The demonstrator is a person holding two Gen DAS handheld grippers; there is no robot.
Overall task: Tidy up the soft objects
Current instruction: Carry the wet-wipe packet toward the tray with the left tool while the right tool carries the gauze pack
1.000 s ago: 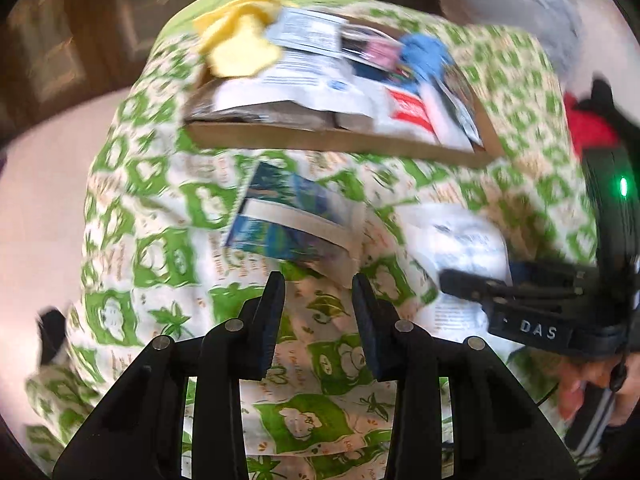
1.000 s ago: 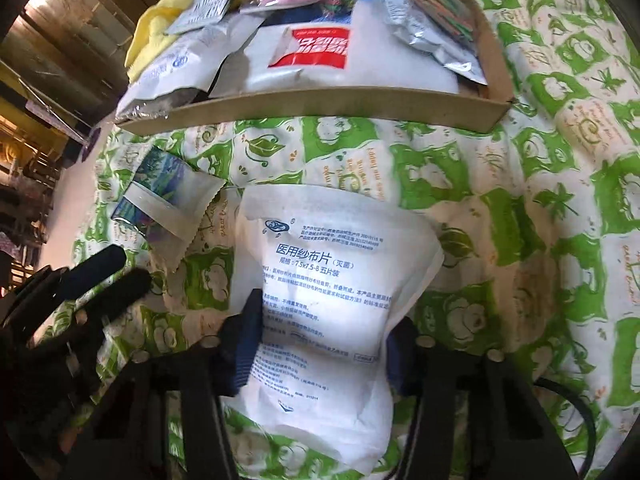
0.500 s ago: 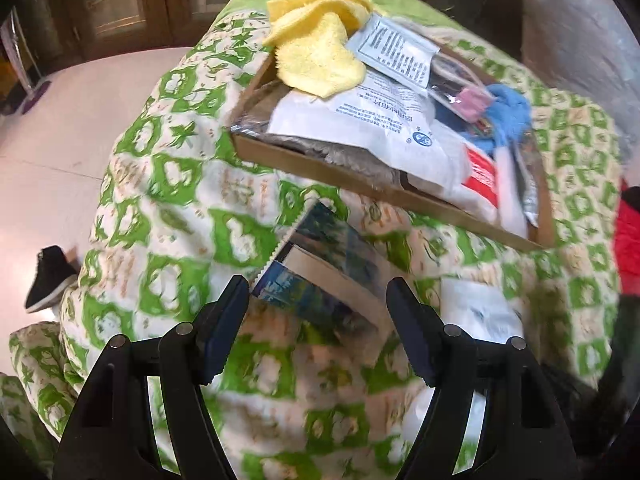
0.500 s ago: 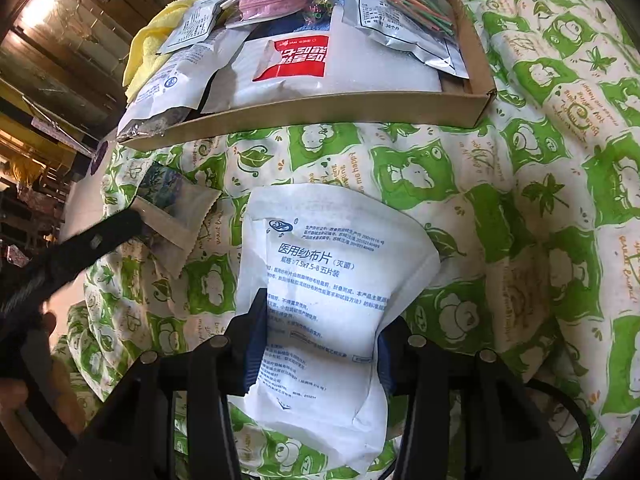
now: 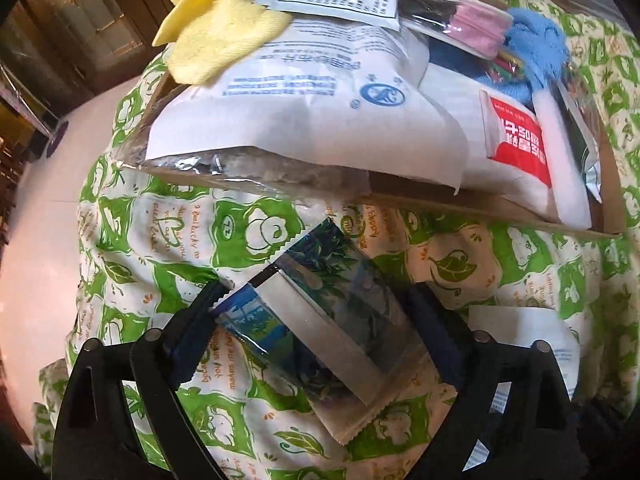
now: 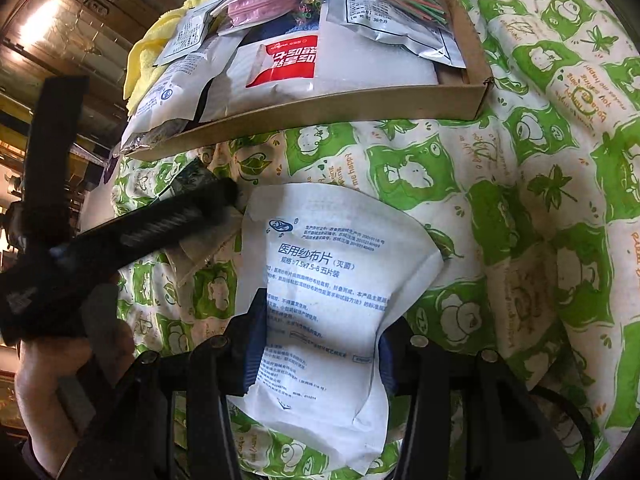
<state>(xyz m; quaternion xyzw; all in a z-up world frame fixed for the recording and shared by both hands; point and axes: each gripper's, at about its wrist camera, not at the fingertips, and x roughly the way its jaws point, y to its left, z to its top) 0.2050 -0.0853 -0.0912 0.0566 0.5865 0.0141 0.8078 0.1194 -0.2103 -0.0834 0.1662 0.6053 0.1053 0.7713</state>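
Closing in since a moment ago, the left gripper is now straddling the blue sachet on the green-patterned cloth, its 2 fingers spread wide on either side, released, gripping nothing. On the right, the right gripper is pinching the white gauze packet lying on the same cloth, its near end between the pads. Farther off, the cardboard tray is sitting piled with packets and a yellow towel.
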